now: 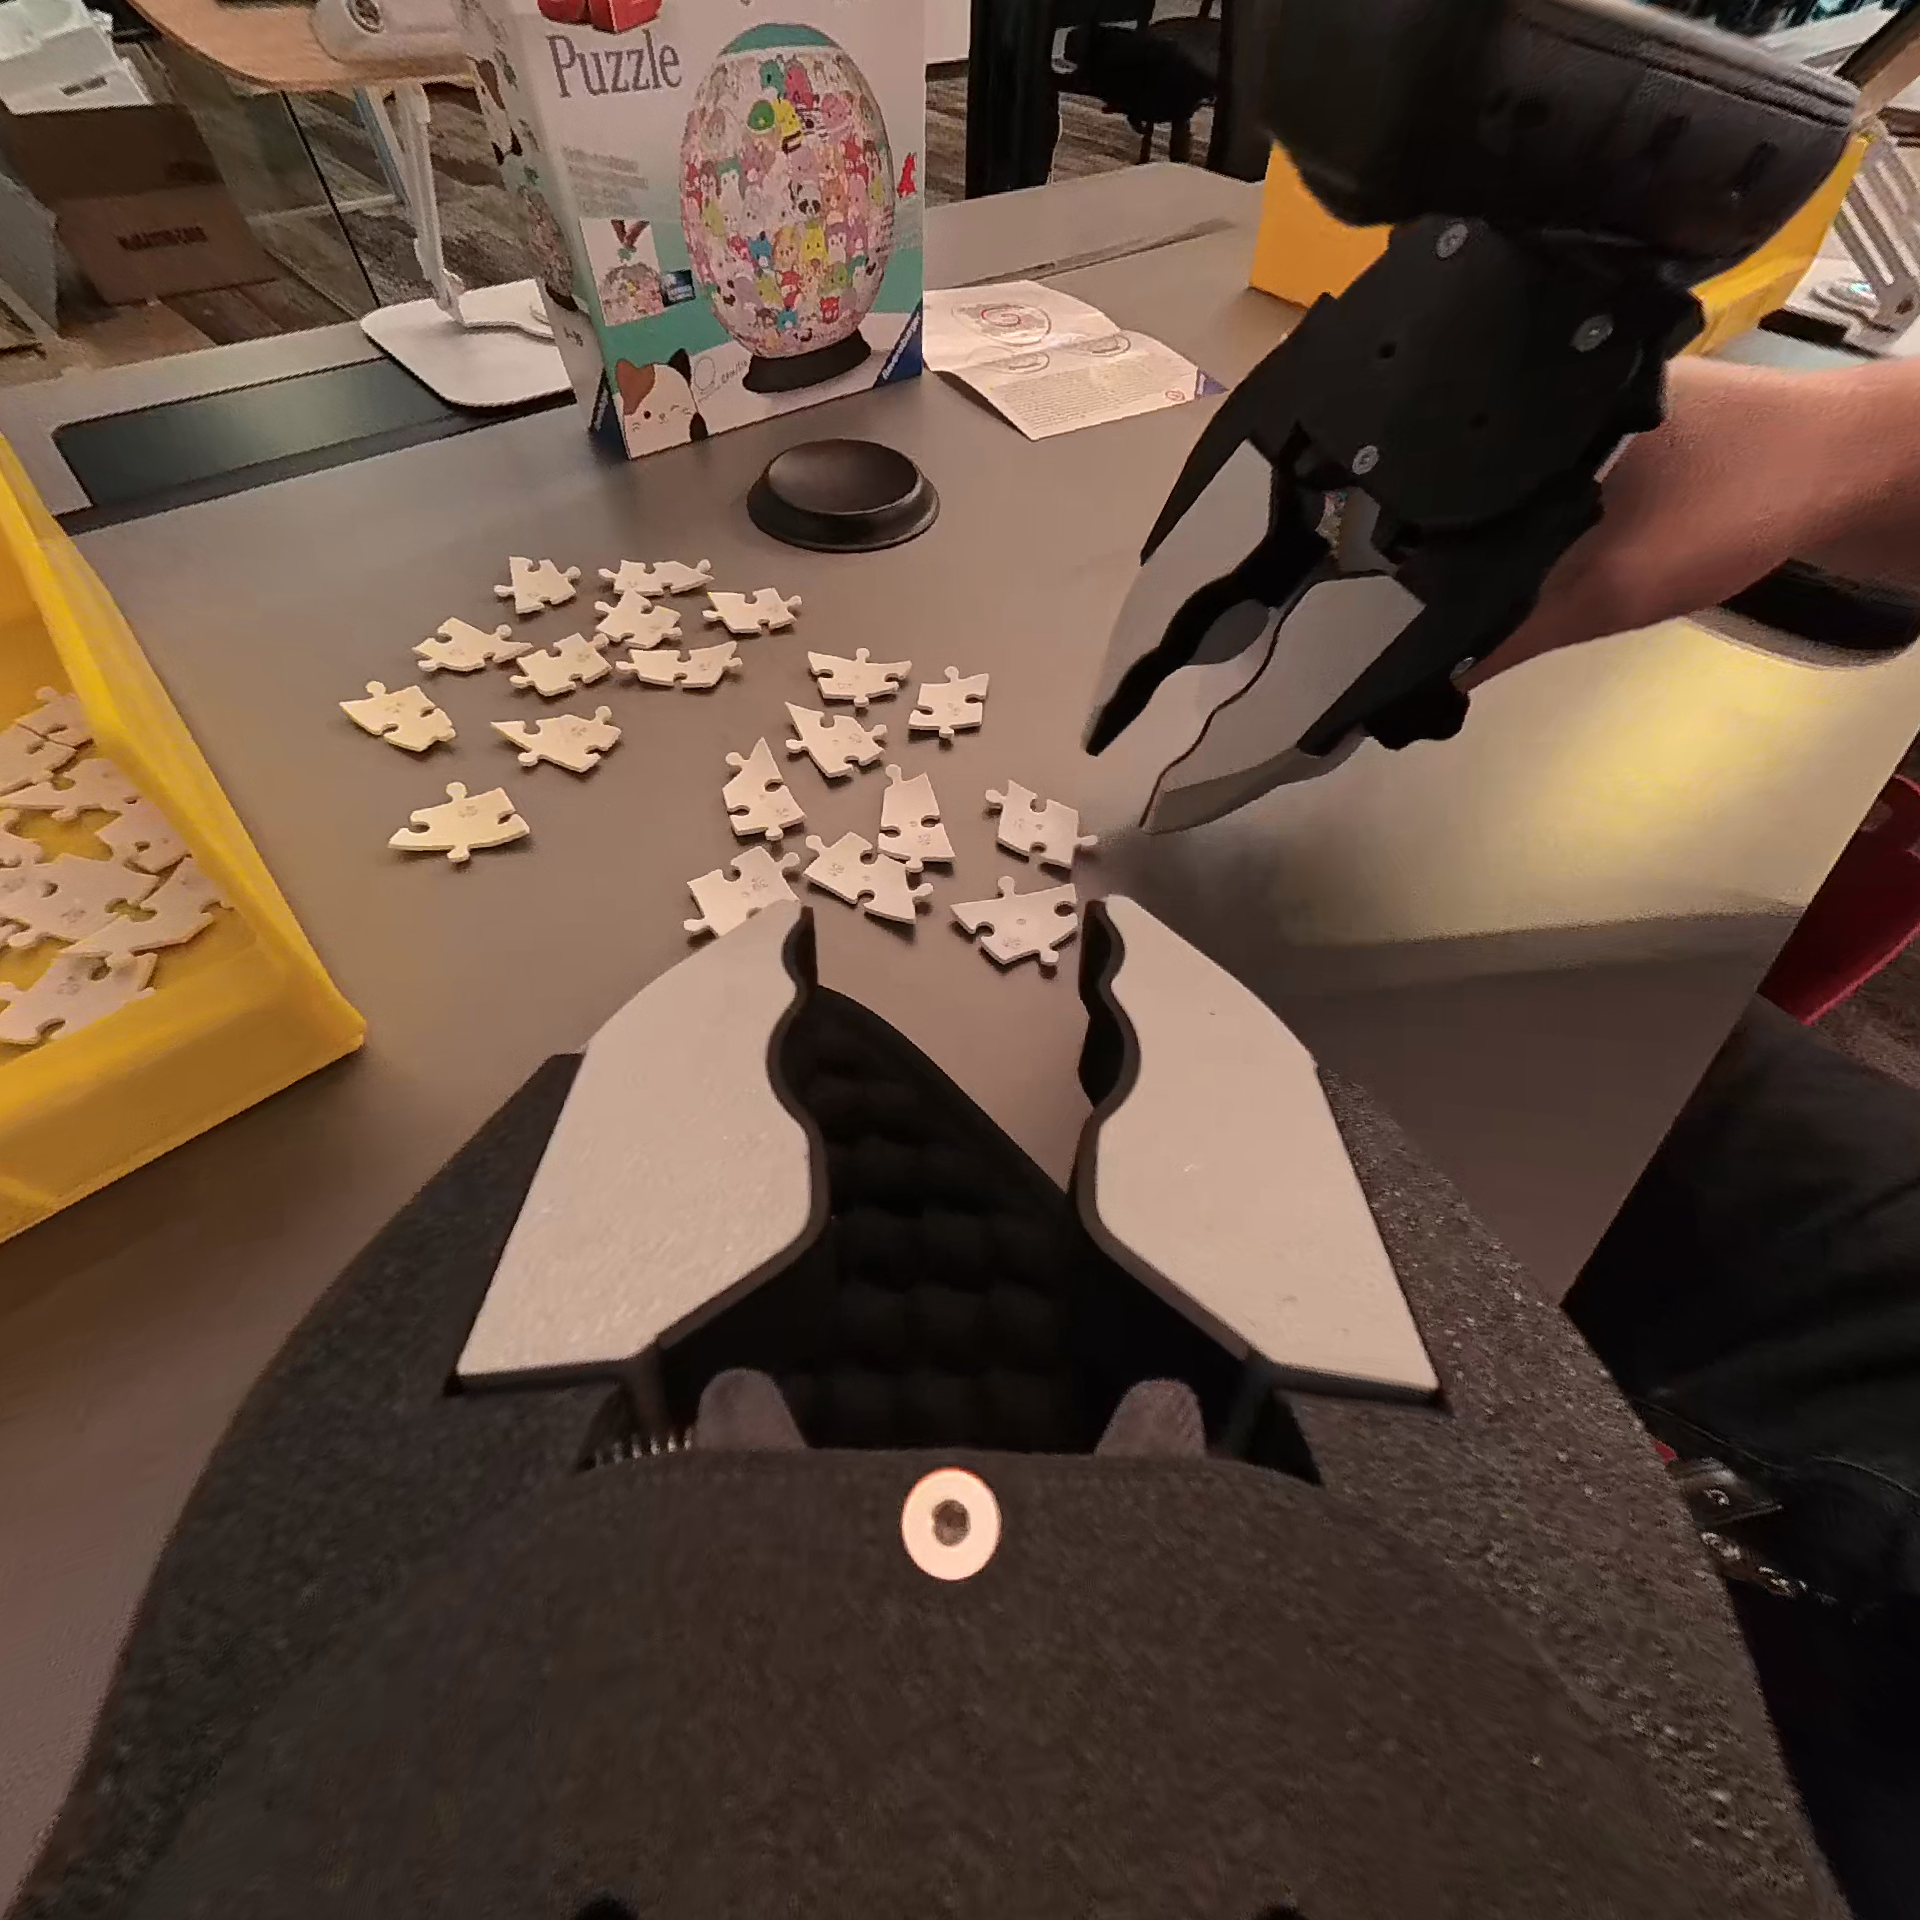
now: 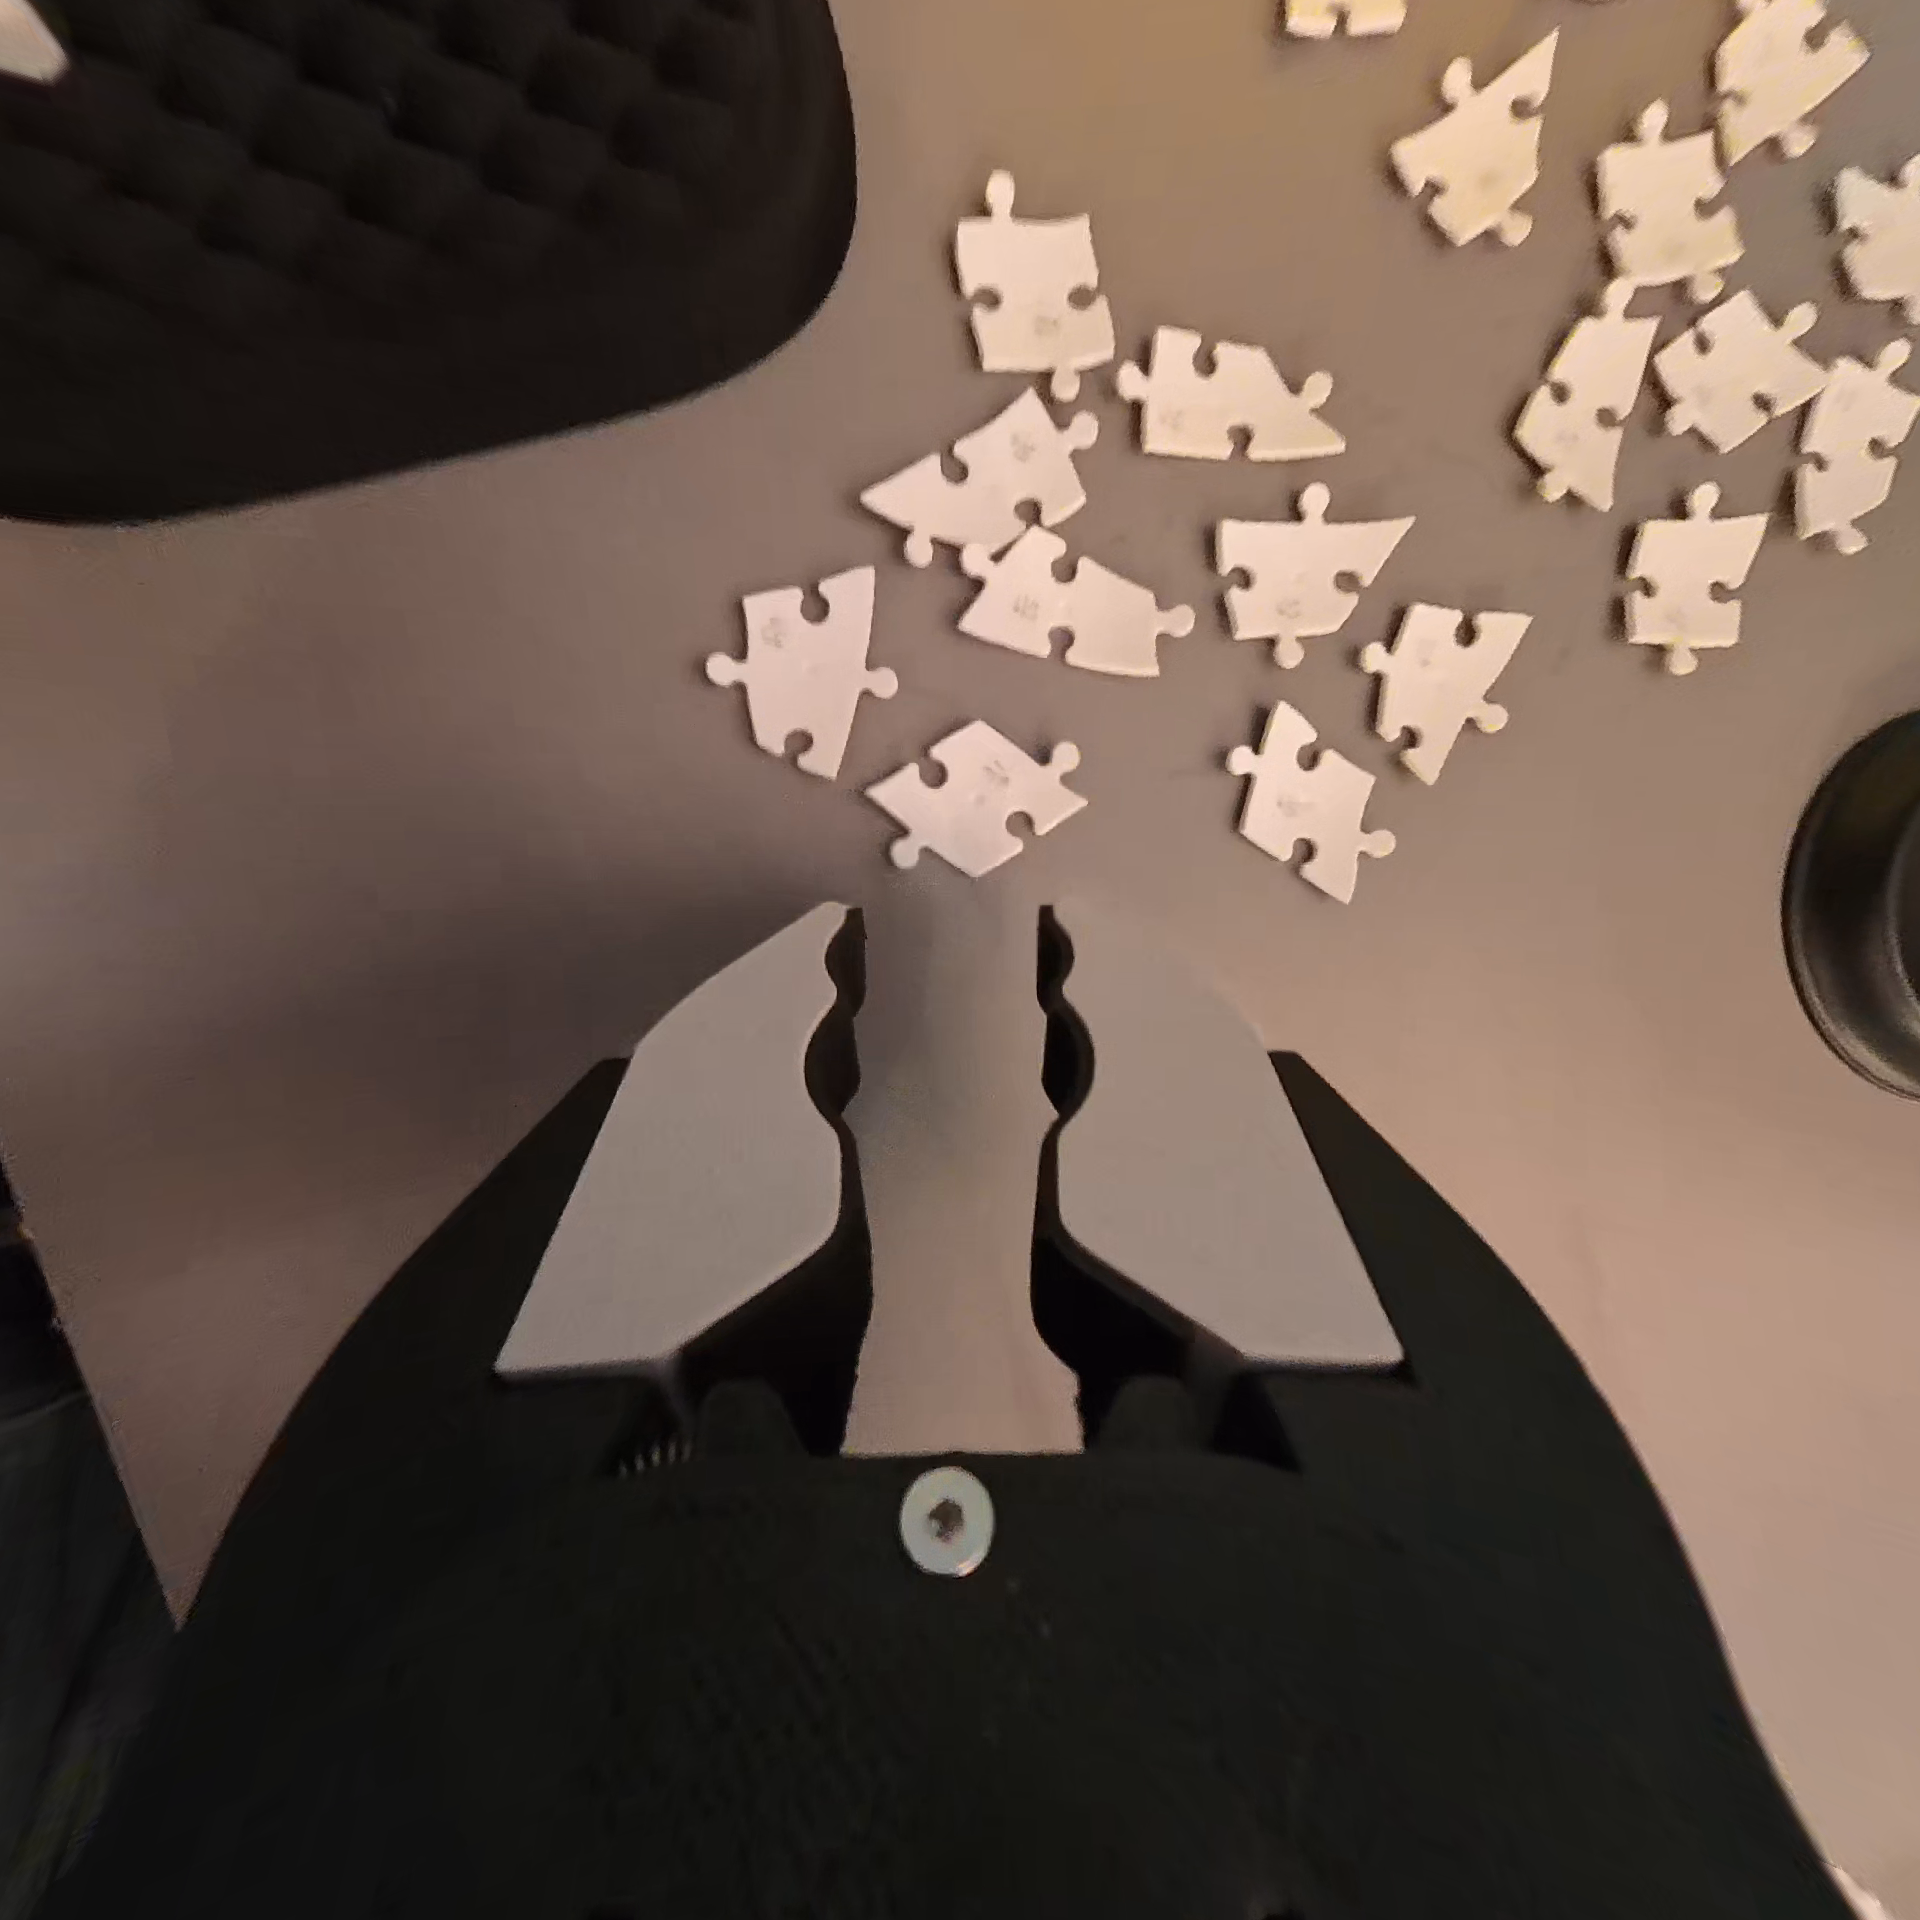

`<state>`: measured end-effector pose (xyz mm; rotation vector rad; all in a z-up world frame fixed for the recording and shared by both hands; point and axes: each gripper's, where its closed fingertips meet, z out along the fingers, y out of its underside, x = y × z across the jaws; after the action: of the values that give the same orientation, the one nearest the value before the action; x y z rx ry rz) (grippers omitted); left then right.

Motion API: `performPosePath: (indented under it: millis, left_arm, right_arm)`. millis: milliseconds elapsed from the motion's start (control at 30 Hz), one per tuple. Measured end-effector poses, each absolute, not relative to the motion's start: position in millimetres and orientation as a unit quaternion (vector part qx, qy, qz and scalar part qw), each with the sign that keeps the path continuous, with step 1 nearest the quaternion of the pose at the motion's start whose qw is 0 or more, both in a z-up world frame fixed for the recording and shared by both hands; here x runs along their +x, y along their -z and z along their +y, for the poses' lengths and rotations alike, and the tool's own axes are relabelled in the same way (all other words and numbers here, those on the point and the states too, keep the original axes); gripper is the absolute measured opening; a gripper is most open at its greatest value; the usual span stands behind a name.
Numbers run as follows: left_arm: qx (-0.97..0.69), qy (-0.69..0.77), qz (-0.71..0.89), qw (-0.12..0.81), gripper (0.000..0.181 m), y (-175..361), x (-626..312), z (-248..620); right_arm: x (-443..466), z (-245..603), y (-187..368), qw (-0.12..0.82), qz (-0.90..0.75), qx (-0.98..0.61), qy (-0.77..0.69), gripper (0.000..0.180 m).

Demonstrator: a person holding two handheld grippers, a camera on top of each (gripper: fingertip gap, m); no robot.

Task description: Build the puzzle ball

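White puzzle pieces (image 1: pixel 727 748) lie scattered face down mid-frame on the grey table (image 1: pixel 1351 1039), none joined; more fill the yellow bin (image 1: pixel 208 1039) at left. Nothing is built yet. Left gripper (image 1: pixel 945 914) and right gripper (image 2: pixel 951 914) are spread, empty.

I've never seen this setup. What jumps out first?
Pale puzzle pieces lie scattered face-down across the grey table. Behind them stand the colourful puzzle box and a black round stand. The right gripper hovers at the pieces' right edge, the left gripper open before them.
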<state>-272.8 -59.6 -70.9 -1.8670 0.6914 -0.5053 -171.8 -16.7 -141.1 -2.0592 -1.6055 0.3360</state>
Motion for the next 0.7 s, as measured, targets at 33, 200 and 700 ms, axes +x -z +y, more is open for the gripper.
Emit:
performPosePath:
  millis: [33,200,700]
  left_arm:
    - [-0.778,0.209,0.291,0.516,0.049,71.4,-272.5,-60.1]
    - [-0.78,0.199,0.293,0.515,0.048,74.0,-274.2,-59.0]
    - [-0.778,0.213,0.274,0.523,0.046,76.6,-278.9,-58.3]
  right_arm:
    - [-170.9,-15.9,143.2,0.248,-0.593,-0.757,-0.118,0.033]
    - [-177.1,-23.8,154.2,0.219,-0.592,-0.762,-0.141,0.033]
    - [-182.8,-9.5,136.8,0.277,-0.591,-0.74,-0.163,0.031]
